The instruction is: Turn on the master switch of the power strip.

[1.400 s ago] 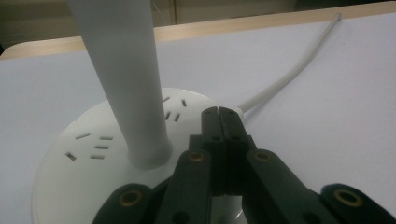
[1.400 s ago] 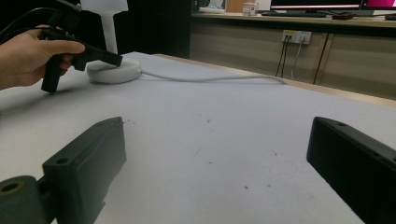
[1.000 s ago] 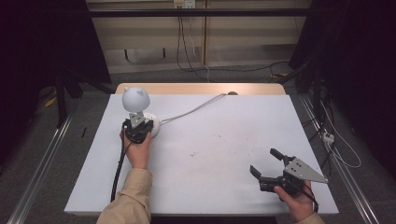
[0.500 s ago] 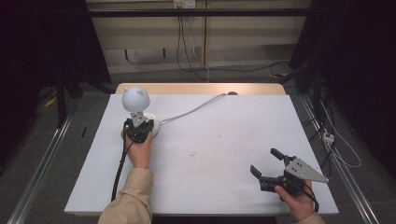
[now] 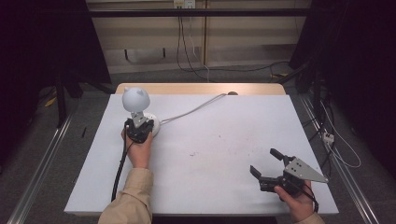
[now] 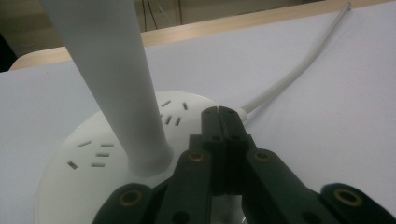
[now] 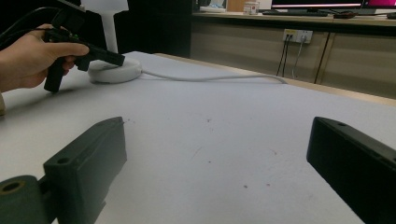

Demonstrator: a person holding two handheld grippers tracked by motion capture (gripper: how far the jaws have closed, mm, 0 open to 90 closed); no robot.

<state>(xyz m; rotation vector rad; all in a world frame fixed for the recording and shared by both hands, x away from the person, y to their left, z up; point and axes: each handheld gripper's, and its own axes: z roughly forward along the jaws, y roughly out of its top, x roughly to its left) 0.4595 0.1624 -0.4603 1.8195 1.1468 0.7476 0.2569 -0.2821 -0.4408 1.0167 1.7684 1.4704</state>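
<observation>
A white desk lamp stands at the table's back left, with a round eared head (image 5: 136, 99), a slim stem (image 6: 112, 79) and a flat round base (image 6: 88, 154). My left gripper (image 6: 219, 112) is shut with nothing between its jaws. Its tips lie over the base's rim beside the stem, close to where the white cable (image 6: 299, 70) leaves the base. In the high view the left gripper (image 5: 141, 124) sits right at the lamp base (image 5: 154, 125). My right gripper (image 5: 262, 160) rests open near the front right edge, far from the lamp, its jaws wide apart over bare tabletop (image 7: 217, 140).
The lamp's cable (image 5: 191, 109) runs across the white table (image 5: 233, 130) to its back edge. A wooden strip (image 5: 201, 88) borders the far side. Metal rails (image 5: 42, 163) flank the table, and loose cables (image 5: 336, 144) lie on the floor at right.
</observation>
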